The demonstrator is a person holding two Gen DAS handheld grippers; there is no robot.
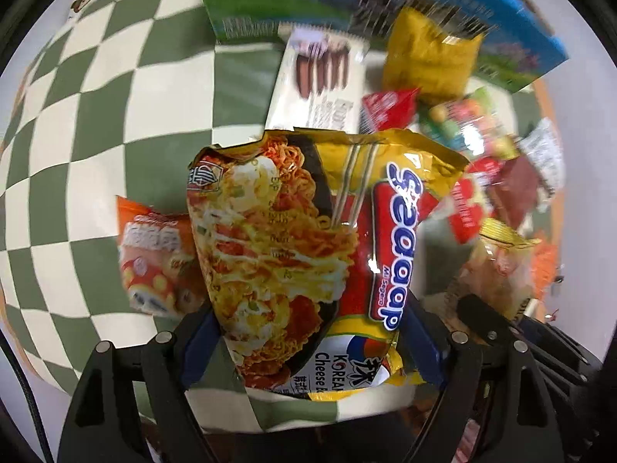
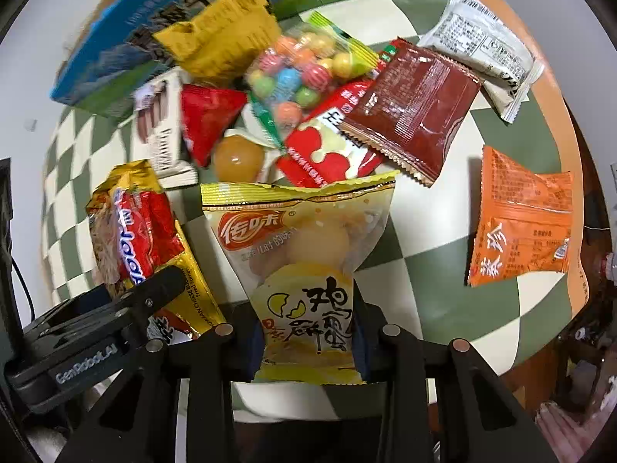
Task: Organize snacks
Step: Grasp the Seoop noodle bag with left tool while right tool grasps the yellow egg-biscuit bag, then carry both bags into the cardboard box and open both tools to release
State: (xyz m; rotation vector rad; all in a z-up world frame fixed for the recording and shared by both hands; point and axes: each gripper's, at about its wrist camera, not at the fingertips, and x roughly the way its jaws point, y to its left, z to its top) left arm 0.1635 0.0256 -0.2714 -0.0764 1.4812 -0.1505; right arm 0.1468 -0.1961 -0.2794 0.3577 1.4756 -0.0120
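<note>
My left gripper (image 1: pixel 312 347) is shut on a yellow Sedaap instant noodle packet (image 1: pixel 308 239) and holds it above the checkered cloth; the left gripper (image 2: pixel 154 308) and its packet (image 2: pixel 135 239) also show at the left of the right wrist view. My right gripper (image 2: pixel 308 332) is shut on a yellow egg-biscuit bag (image 2: pixel 304 262). A pile of snacks lies beyond: a bag of coloured candy balls (image 2: pixel 300 73), a red triangular pack (image 2: pixel 208 119), a dark red sachet (image 2: pixel 416 112), a mustard-yellow bag (image 2: pixel 227 27).
A blue-green milk carton box (image 2: pixel 115 46) stands at the back of the table. A grey-white packet (image 2: pixel 486 46) and an orange packet (image 2: pixel 524 220) lie at the right near the table's orange rim (image 2: pixel 570 146). An orange snack pack (image 1: pixel 154 254) lies left of the noodles.
</note>
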